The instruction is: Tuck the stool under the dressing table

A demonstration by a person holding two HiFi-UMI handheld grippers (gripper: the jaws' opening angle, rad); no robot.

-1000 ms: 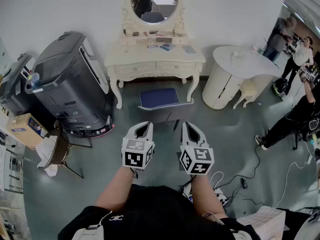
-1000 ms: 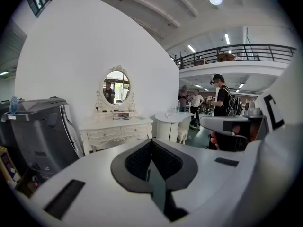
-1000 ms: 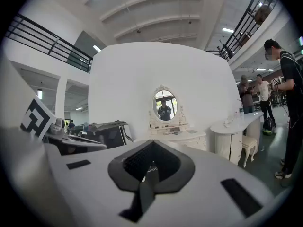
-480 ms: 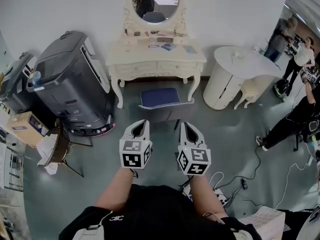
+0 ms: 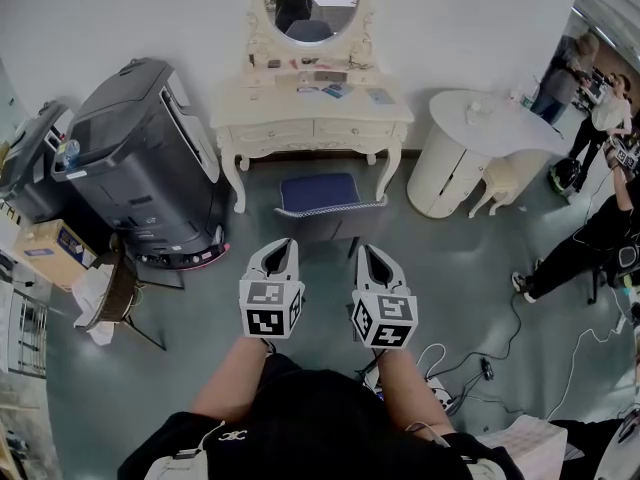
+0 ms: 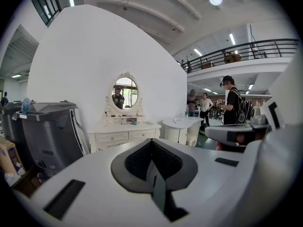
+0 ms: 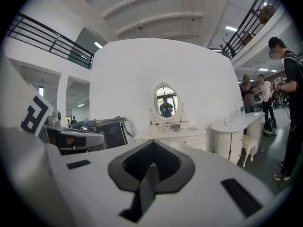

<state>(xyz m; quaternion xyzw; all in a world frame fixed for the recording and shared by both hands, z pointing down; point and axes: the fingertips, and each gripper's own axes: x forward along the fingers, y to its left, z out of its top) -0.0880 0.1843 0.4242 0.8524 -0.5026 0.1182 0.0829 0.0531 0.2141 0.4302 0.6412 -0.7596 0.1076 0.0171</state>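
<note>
A stool point(image 5: 320, 196) with a blue cushion stands on the floor in front of the cream dressing table point(image 5: 312, 120), its far part just under the table's front edge. An oval mirror point(image 5: 310, 3) tops the table. My left gripper point(image 5: 281, 251) and right gripper point(image 5: 372, 255) hover side by side short of the stool, both shut and empty, apart from it. In the left gripper view the dressing table point(image 6: 124, 133) shows beyond the shut left gripper point(image 6: 152, 148). The right gripper view has the table point(image 7: 171, 135) behind the shut right gripper point(image 7: 151, 151). The stool is hidden in both gripper views.
A large dark grey machine point(image 5: 148, 168) stands left of the table. A white round counter point(image 5: 470, 148) with a small pale stool point(image 5: 498, 183) stands to the right. People point(image 5: 595, 128) are at the far right. Cables point(image 5: 480, 363) lie on the floor, and a cardboard box point(image 5: 45, 253) sits at the left.
Both grippers have drawn slightly back toward me in the head view. The stool and table have not moved.
</note>
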